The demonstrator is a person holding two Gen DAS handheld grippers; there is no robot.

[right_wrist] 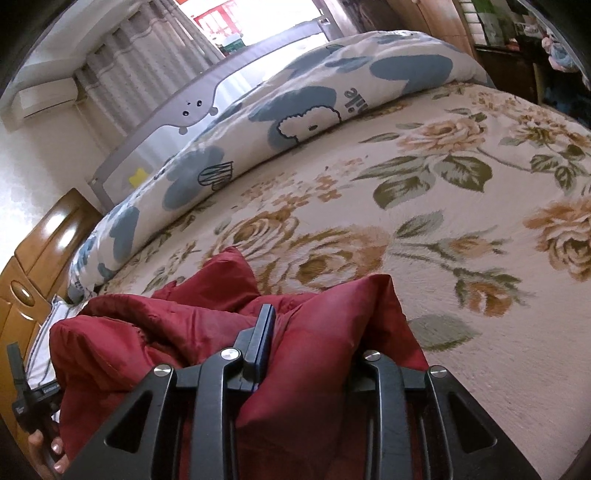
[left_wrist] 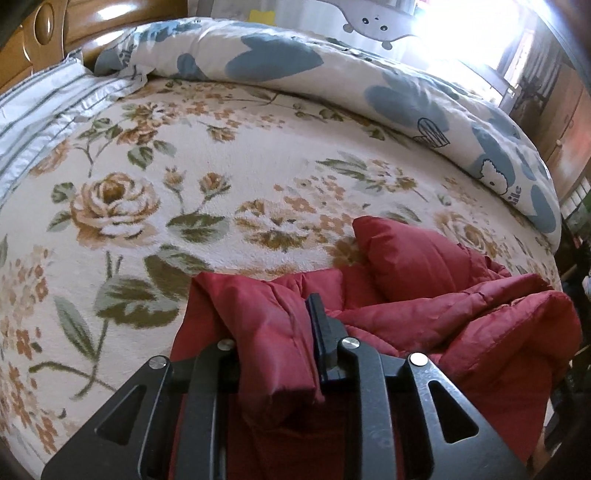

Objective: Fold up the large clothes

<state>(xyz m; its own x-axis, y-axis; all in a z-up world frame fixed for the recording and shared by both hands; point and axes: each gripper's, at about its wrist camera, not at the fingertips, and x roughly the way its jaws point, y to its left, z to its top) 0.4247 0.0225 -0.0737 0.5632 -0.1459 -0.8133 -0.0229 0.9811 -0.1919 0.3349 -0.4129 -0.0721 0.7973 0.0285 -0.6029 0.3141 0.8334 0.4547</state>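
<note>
A puffy red quilted jacket (left_wrist: 424, 314) hangs bunched between my two grippers, above the near edge of the flowered bed. My left gripper (left_wrist: 280, 343) is shut on a thick fold of the jacket; the fabric hides its left finger. My right gripper (right_wrist: 306, 339) is shut on another fold of the jacket (right_wrist: 155, 332), which covers its right finger. The left gripper and the hand holding it (right_wrist: 33, 417) show at the lower left of the right wrist view.
A cream blanket with brown roses (left_wrist: 221, 177) covers the bed. A rolled white and blue duvet (left_wrist: 369, 74) lies along the far side by a grey bed rail (right_wrist: 192, 107). A striped pillow (left_wrist: 44, 110) and a wooden headboard (left_wrist: 44, 22) stand at the left.
</note>
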